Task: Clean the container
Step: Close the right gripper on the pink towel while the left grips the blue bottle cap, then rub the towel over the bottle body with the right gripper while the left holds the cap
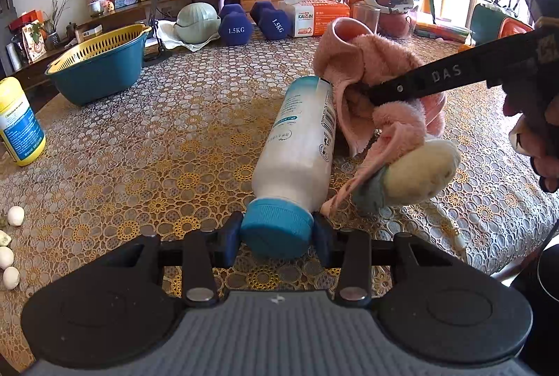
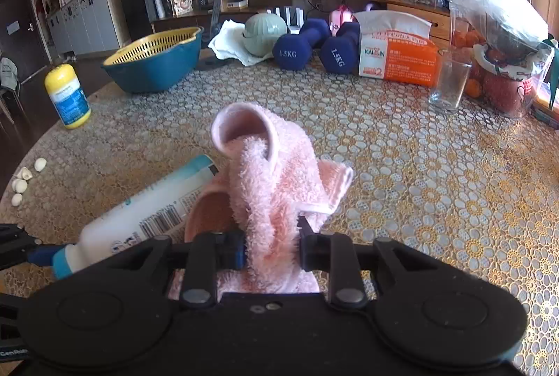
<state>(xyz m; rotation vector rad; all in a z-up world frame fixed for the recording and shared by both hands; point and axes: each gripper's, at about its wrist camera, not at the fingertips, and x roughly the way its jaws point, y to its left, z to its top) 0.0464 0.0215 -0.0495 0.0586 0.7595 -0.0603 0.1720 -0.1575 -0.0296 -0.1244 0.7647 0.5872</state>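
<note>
While my left claw (image 1: pixel 277 236) pinches only the blue cap (image 1: pixel 276 229) of the white bottle (image 1: pixel 297 145) lying ahead on the table, my right claw (image 2: pixel 270 248) is clamped on the pink cloth (image 2: pixel 276 180) beside it; hard rubbing could twist the bottle loose.

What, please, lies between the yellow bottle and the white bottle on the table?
Only bare lace tablecloth lies between the yellow bottle and the white bottle, shown in the left wrist view.

Far table edge: blue basin (image 2: pixel 153 68) with yellow strainer insert, two dumbbells (image 2: pixel 314 51), tissue box (image 2: pixel 398 58), empty glass (image 2: pixel 449 86). Yellow bottle (image 2: pixel 68 95) stands left; garlic cloves (image 2: pixel 21 184) near it.
</note>
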